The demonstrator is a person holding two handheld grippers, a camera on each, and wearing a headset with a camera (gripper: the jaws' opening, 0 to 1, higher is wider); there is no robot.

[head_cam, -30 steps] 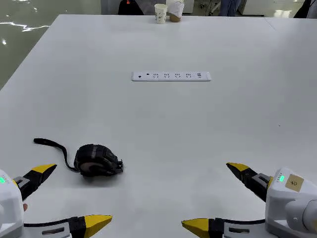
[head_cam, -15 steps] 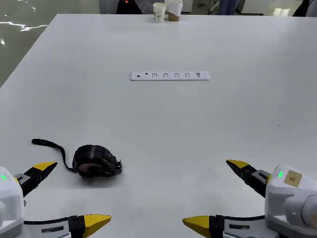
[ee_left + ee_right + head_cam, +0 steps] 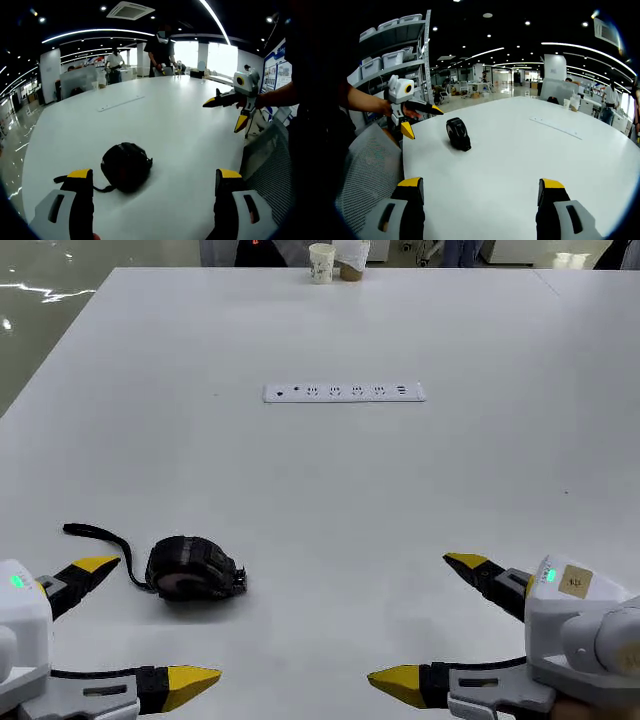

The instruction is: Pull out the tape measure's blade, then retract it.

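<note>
The tape measure [image 3: 193,567] lies on the bench [image 3: 400,490] near the left gripper [image 3: 157,620], whose jaws, like the right gripper's [image 3: 417,619], stand apart. A power strip [image 3: 344,392] and cups [image 3: 322,262] sit beyond.

My head camera looks forward and down over the white table [image 3: 420,470] from its near edge. The camera on my left gripper [image 3: 154,175] sits low, close to the tape measure [image 3: 126,165]; my right gripper [image 3: 480,182] views it from farther off. All three share that and the power strip [image 3: 344,392].
</note>
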